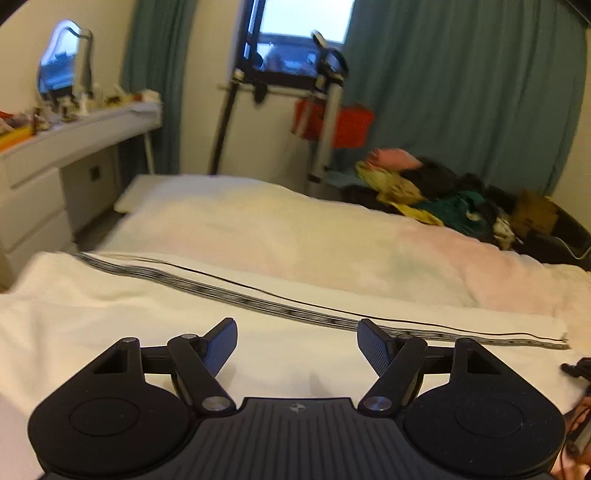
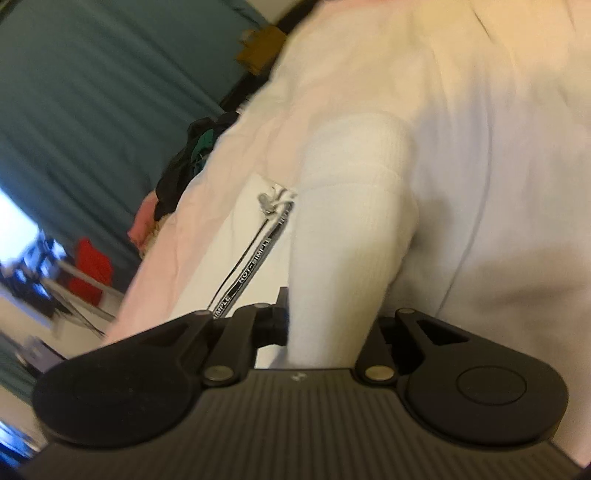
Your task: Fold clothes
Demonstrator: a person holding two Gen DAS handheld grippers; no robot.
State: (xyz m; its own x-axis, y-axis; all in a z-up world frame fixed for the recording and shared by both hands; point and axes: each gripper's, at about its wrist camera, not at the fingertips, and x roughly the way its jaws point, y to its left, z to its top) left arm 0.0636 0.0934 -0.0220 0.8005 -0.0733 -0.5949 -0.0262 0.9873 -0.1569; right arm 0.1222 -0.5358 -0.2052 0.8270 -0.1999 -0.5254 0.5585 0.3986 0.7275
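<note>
closest to the left wrist camera, the left gripper (image 1: 296,345) has its two fingers spread wide, with nothing between the blue pads (image 1: 221,347); it hangs over a white garment (image 1: 155,314) that lies flat on the bed (image 1: 295,236). along the far edge of this garment runs a black-and-white printed tape (image 1: 258,301) with a thin black line beside it. in the right wrist view, the right gripper (image 2: 325,325) is pinching a ribbed white fold of the same garment (image 2: 354,221), its fingers pressed close on the cloth, which rises out of the jaws and hides the fingertips. just beside this fold the printed tape (image 2: 255,269) shows again, with letters on it. behind the garment the pale bed cover spreads out. further back a pile of mixed clothes (image 1: 443,199) lies beside the bed, near a red item (image 1: 332,123) hanging on a metal stand. farthest are the teal curtains (image 1: 461,92), the window (image 1: 295,33) and a white dressing table (image 1: 74,136) with a mirror (image 1: 61,59).
</note>
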